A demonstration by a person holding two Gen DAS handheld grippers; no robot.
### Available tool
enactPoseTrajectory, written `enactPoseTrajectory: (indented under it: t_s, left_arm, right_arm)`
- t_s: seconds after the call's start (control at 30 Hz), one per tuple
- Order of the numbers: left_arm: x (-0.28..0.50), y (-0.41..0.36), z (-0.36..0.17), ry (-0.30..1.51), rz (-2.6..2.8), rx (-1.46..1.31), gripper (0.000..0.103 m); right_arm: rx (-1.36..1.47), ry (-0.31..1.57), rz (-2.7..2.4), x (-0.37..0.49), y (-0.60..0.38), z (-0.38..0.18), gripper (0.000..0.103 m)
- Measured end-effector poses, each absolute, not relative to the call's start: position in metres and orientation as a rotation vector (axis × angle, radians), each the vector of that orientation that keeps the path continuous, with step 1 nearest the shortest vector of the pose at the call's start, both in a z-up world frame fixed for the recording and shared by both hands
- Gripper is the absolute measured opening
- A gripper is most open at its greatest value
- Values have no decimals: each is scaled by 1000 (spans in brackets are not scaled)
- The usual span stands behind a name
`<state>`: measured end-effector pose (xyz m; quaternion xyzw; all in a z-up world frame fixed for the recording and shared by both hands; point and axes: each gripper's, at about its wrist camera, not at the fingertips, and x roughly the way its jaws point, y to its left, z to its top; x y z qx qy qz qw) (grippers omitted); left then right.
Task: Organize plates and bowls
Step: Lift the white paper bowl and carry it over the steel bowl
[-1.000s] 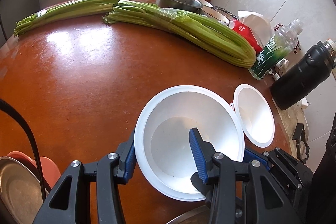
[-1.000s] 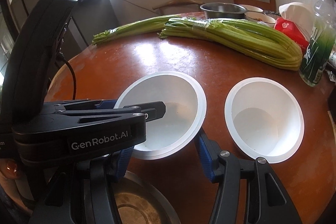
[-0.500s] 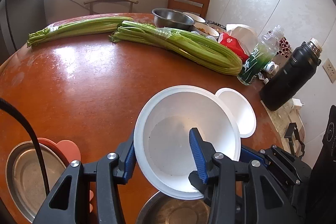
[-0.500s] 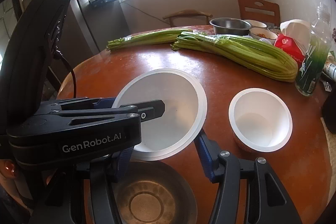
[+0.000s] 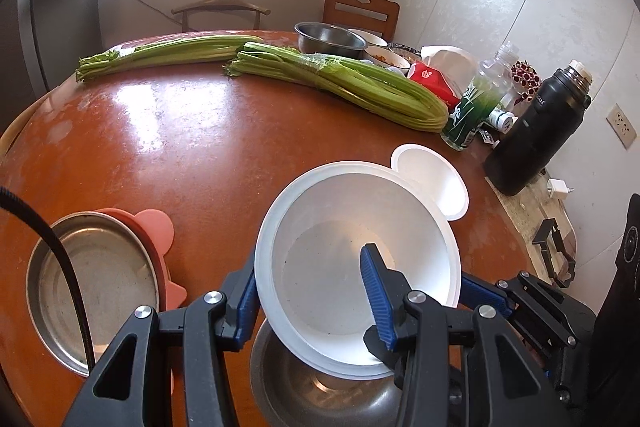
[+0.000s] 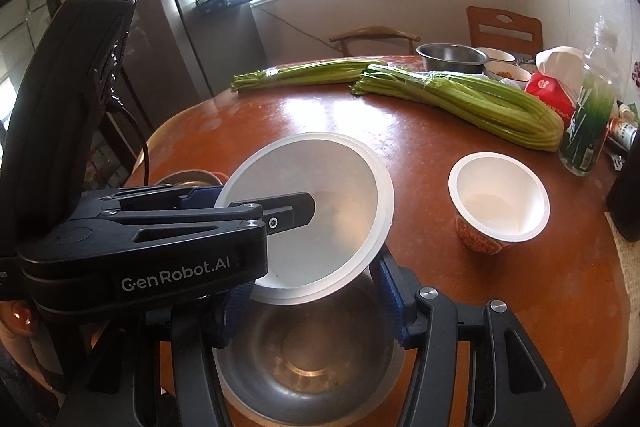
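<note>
A large white foam bowl [image 5: 352, 227] hangs tilted above a steel bowl [image 5: 320, 391] at the table's near edge. My left gripper [image 5: 308, 275] is shut on its left wall, one blue pad inside the bowl and the other outside. From the right wrist view, my right gripper [image 6: 312, 287] clasps the large white bowl [image 6: 332, 171] low down, blue pads on both sides, over the steel bowl [image 6: 304, 359]. A smaller white bowl [image 6: 498, 195] with a patterned outside stands on the table to the right, apart from both grippers.
A steel plate [image 5: 92, 287] lies on a pink plate [image 5: 156, 227] at the near left. Two celery bundles [image 5: 344, 83] lie across the far side. A green bottle [image 5: 476, 107], a black flask [image 5: 536, 135], a tissue pack and more bowls crowd the far right.
Both grippers rose and drew back together with the large white bowl. The steel bowl came into view beneath it and the steel plate at the left. The small bowl stayed on the table.
</note>
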<state>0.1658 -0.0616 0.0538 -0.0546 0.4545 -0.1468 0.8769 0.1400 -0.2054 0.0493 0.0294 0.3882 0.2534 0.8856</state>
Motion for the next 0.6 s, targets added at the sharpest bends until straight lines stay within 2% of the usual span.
enactPoseTrajectory:
  t_s: [0.6]
  left_arm:
    - [132, -70, 40, 979, -288, -88, 46]
  right_arm:
    - [50, 834, 552, 109, -215, 38, 59]
